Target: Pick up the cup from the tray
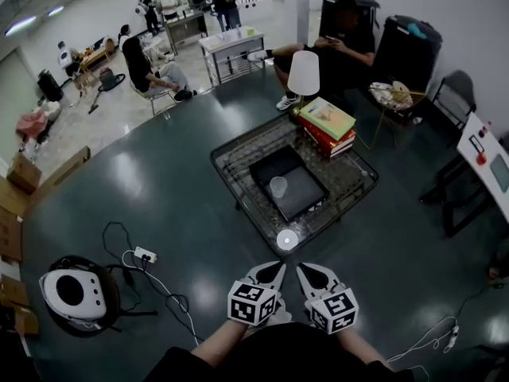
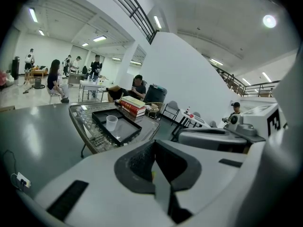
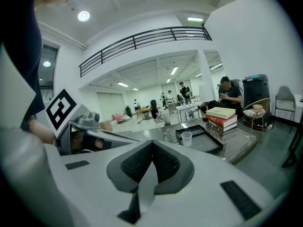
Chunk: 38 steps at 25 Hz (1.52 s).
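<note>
A clear plastic cup (image 1: 277,186) stands upright on a black tray (image 1: 306,191) that rests on a low glass table (image 1: 238,173). Both grippers hang over the floor, short of the table's near edge and apart from the cup. The left gripper (image 1: 279,265) and the right gripper (image 1: 301,267) sit side by side, jaws pressed together, nothing between them. In the left gripper view the cup (image 2: 111,122) and tray (image 2: 125,131) lie ahead to the left of the shut left gripper (image 2: 154,144). The right gripper view shows the cup (image 3: 186,138) and tray (image 3: 209,144) ahead to the right of the shut right gripper (image 3: 151,144).
A stack of books (image 1: 328,126) and a white lamp (image 1: 303,74) stand at the table's far end; a small white round object (image 1: 287,239) lies at its near edge. A power strip (image 1: 145,255) with cables and a white round device (image 1: 71,291) lie on the floor left. A person (image 1: 342,50) sits beyond.
</note>
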Tool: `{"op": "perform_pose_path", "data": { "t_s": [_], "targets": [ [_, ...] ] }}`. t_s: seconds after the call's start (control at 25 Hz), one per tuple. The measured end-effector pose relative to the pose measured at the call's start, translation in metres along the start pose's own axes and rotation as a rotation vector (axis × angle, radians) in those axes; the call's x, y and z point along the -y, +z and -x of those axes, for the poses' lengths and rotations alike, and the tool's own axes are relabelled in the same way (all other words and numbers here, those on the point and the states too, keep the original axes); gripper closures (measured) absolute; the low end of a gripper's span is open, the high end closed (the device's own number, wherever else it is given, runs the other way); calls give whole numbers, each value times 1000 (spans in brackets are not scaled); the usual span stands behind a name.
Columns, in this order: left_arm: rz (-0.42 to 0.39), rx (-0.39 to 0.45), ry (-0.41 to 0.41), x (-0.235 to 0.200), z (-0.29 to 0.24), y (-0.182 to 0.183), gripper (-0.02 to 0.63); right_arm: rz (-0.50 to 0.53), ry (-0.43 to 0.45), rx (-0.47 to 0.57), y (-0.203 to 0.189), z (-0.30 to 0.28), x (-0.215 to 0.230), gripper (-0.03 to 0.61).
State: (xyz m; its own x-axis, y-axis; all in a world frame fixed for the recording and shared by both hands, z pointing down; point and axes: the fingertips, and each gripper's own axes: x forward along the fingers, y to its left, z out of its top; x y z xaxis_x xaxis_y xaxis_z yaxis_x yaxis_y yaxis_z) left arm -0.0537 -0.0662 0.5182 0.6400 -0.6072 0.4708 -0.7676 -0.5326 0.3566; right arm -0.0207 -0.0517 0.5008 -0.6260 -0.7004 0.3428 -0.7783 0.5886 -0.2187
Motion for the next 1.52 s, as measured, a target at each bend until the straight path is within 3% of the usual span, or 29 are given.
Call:
{"op": "perform_pose_path", "data": {
  "t_s": [0.52,1.04,1.52],
  "targets": [
    [21,-21,-5,-54,-32,26,603,-4,-19,-8,22,-55,28,566],
    [-17,-44,-3,-64,-60,27,603,-40,-30,-33,17,-60,46,566],
    [3,-31,102,-109,-128,42,603,-14,11,-64,40,-105,124,566]
  ]
}}
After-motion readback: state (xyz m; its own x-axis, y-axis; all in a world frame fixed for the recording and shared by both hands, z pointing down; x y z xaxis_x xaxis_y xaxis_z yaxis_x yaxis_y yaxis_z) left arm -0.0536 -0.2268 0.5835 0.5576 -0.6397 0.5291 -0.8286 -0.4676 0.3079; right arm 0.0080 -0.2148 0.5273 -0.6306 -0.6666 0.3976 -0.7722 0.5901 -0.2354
